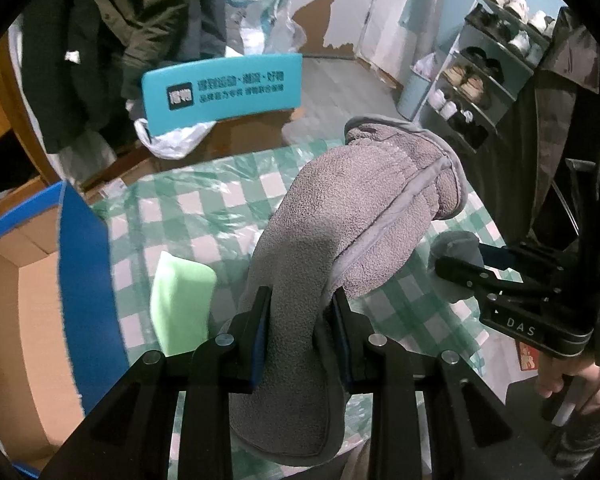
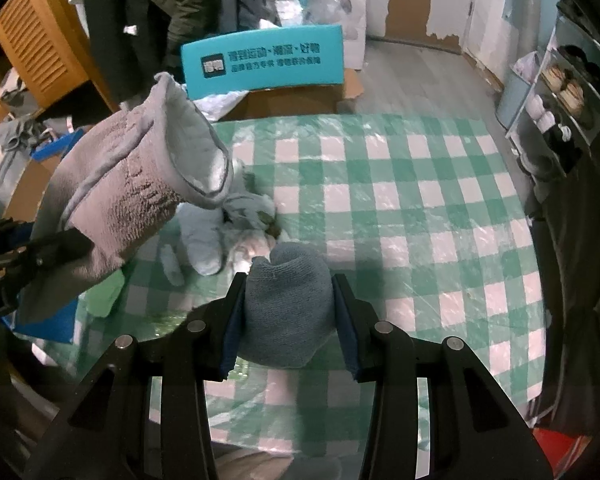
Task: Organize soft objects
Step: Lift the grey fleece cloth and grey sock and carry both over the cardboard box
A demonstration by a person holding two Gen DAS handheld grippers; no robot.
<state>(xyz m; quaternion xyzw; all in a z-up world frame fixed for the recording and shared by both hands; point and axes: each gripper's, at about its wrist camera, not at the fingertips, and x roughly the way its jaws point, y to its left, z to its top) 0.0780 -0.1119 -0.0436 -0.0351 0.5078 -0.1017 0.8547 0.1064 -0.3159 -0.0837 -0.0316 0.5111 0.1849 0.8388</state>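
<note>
Left wrist view: left claw [image 1: 300, 332] clamped on grey fleece cloth [image 1: 340, 216], lifted clear of the checked counter [image 1: 204, 208]. Right claw [image 2: 288, 316] clamped on blue knit roll [image 2: 286, 308], likely bound for the cardboard box [image 1: 24, 292] at left.

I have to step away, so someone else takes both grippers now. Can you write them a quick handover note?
Left gripper: shut on the grey fleece cloth, held up over the checked table.
Right gripper: shut on a blue knit roll, also above the table.
Still on the table: a pale blue soft toy and a green sponge.
Open cardboard box sits at the table's left edge.
Done: two items picked up. Left: place both, probably in the box, then fetch the toy and sponge.
</note>
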